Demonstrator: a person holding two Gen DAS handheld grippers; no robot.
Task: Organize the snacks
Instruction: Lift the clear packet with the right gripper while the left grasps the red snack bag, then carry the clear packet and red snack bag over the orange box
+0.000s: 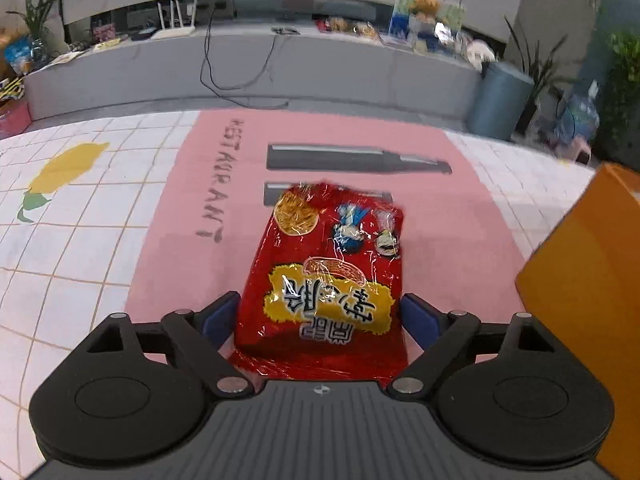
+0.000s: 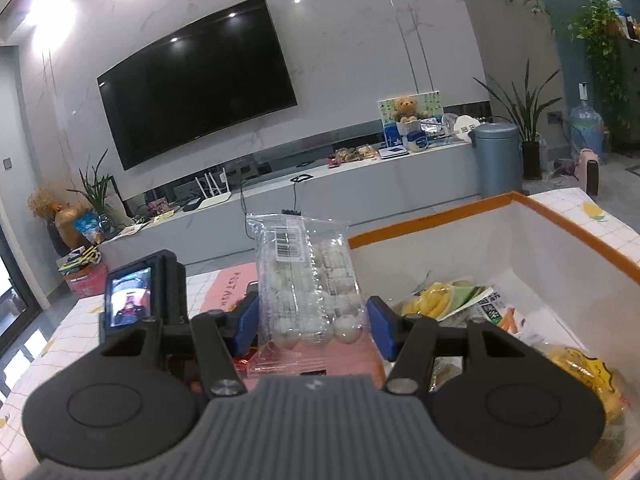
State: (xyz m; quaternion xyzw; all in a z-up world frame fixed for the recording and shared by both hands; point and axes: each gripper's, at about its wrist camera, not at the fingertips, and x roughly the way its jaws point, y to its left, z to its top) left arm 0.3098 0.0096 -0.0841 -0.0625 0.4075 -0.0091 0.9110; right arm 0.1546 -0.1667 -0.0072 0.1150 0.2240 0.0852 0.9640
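In the left wrist view, my left gripper (image 1: 320,314) is shut on a red noodle snack bag (image 1: 324,276), held over the pink mat (image 1: 200,280). The orange box (image 1: 588,300) stands to its right. In the right wrist view, my right gripper (image 2: 312,320) is shut on a clear packet of white round sweets (image 2: 308,280), held upright above the table. The orange-rimmed box (image 2: 480,216) lies just to the right, with several snack packs (image 2: 452,300) inside. The left gripper's camera back (image 2: 132,300) shows at left.
A tiled tablecloth (image 1: 60,260) covers the table around the pink mat. Behind stand a grey TV bench (image 2: 360,184), a wall TV (image 2: 196,96), a blue-grey bin (image 2: 496,160) and potted plants (image 2: 524,120).
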